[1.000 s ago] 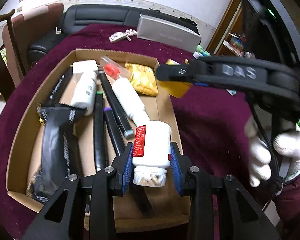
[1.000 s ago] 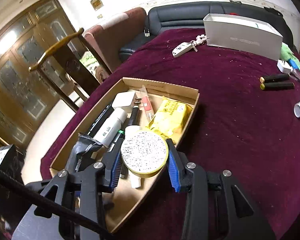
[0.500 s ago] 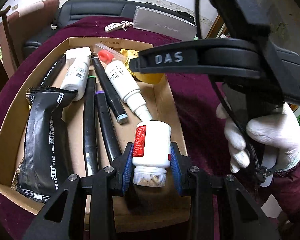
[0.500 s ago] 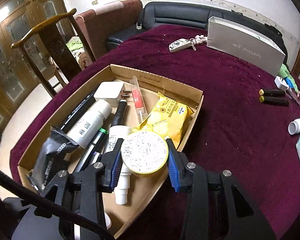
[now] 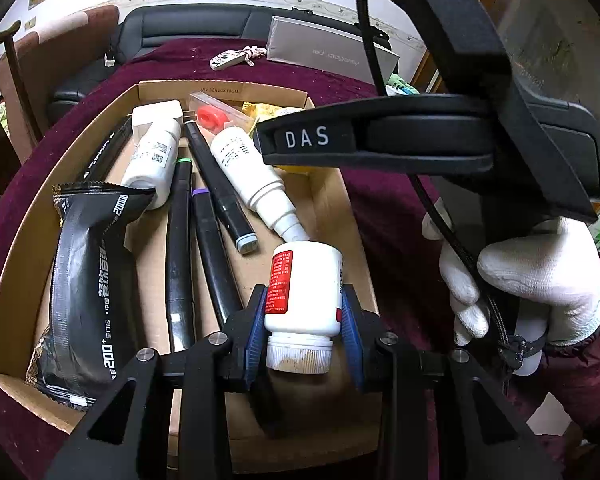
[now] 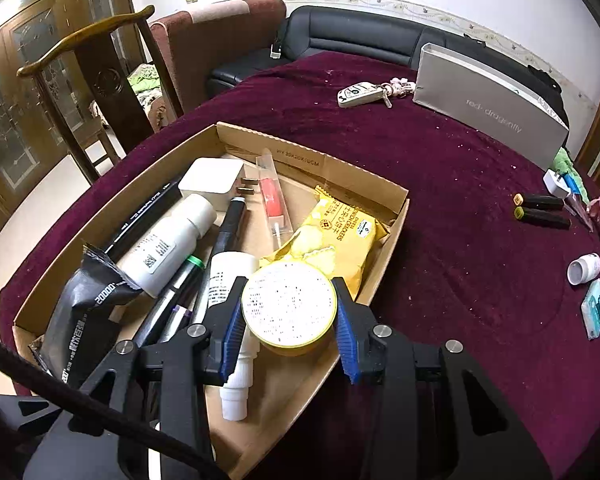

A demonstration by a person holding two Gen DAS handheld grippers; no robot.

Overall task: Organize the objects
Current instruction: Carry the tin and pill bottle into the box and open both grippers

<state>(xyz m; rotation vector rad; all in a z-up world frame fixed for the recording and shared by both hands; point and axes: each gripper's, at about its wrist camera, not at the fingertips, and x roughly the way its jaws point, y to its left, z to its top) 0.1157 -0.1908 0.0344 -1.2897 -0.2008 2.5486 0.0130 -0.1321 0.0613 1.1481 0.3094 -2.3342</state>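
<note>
Both hand-held grippers now lower and closer over shallow brown cardboard tray (image 5: pixel 332 200) than a second ago. Left hand-held gripper (image 5: pixel 302 320) grasps white plastic pill bottle with red label (image 5: pixel 304 284), cap toward camera, long axis pointing far, hovering above tray's bare near-right floor. Right hand-held gripper (image 6: pixel 288 312) clenched on round yellow-rimmed tin (image 6: pixel 289 307), over tray's right side, near yellow cracker packet (image 6: pixel 336 236). Left nearer free spot; judge bottle goes straight down, parallel to black markers (image 5: pixel 204 248). Tray sits on maroon-clothed worktop (image 6: pixel 460 208).

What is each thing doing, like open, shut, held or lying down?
left gripper: shut on the white bottle.
right gripper: shut on the yellow tin.
cardboard tray: open-topped.
black snack packet: sealed, lying flat.
small white jar: on its side, outside the tray.
</note>
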